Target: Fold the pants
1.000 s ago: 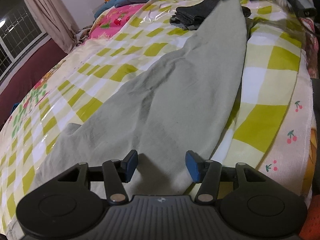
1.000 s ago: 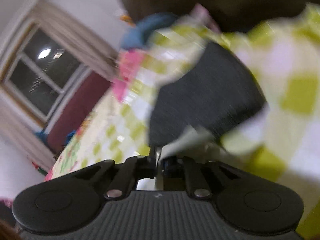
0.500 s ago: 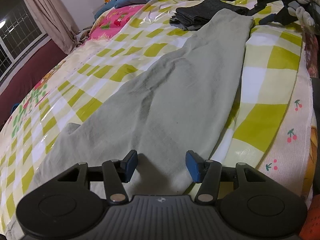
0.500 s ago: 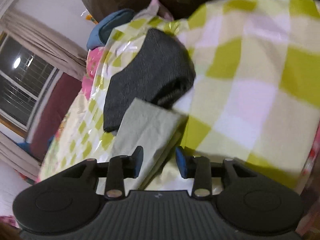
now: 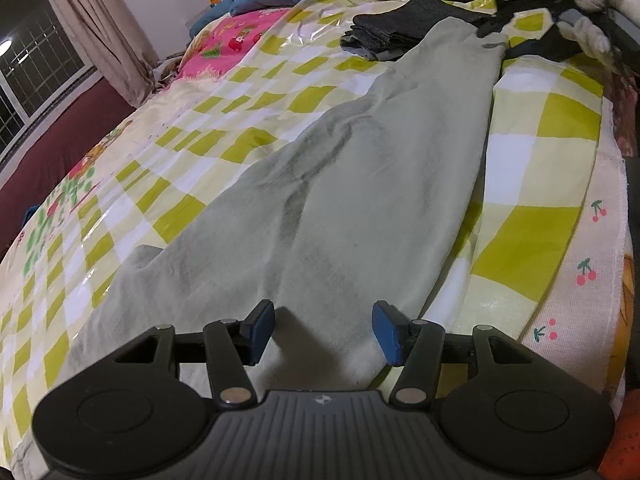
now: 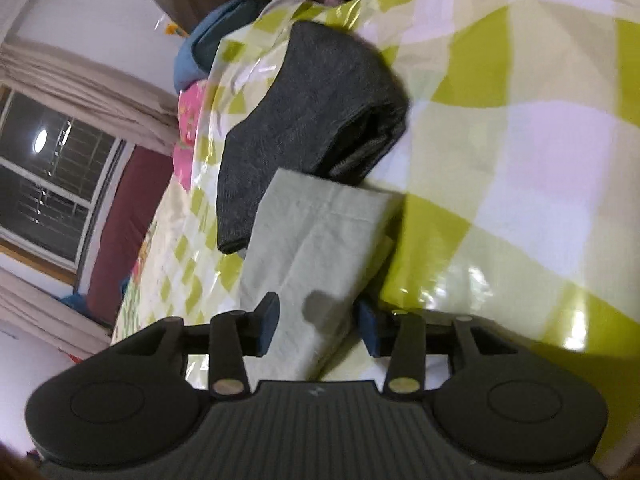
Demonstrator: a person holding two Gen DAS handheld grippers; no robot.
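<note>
Matte grey-green pants lie creased on glossy checked sheet.

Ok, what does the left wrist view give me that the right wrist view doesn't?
Only the left wrist view shows the whole length of the green pants laid flat along the bed, the open left tool over their near end, and the right tool seen from outside at the far end. Only the right wrist view shows the hem up close between the right tool's open pads, untouched. Both show the folded dark garment and the checked sheet.
</note>
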